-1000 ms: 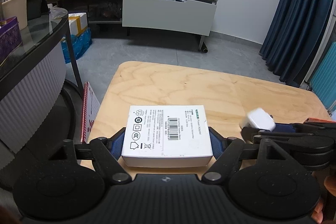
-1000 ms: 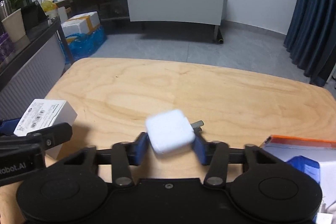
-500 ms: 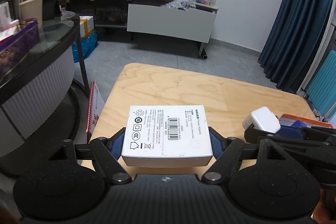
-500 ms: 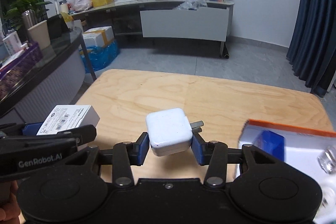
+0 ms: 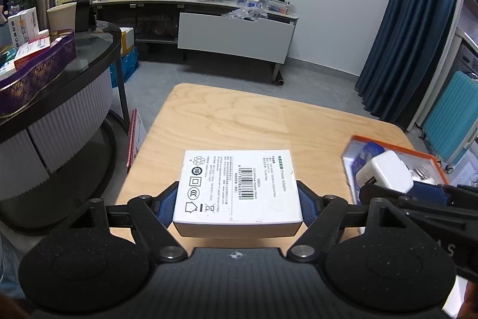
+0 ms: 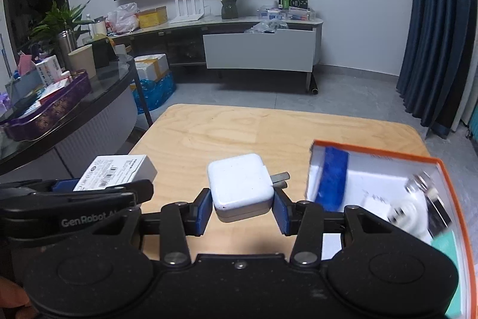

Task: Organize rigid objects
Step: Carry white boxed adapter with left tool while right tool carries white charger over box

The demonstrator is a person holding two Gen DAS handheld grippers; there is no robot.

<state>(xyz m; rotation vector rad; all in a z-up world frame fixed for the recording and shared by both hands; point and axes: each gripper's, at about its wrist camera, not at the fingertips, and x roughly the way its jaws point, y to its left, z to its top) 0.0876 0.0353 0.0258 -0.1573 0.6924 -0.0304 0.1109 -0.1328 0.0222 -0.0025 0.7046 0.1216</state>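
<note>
My left gripper (image 5: 237, 199) pinches white box (image 5: 237, 187), long axis forward; right gripper (image 6: 242, 207) pinches charger (image 6: 240, 184), prongs rightward, above wooden table (image 6: 239, 127).

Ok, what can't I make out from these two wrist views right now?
- Orange-rimmed box contents, right wrist view: motion-blurred, cut off by the frame edge.
- Same box, left wrist view: partly hidden behind the white charger and the right claw.
- White carton fine print: too small.
- Carton's underside: hidden.
</note>
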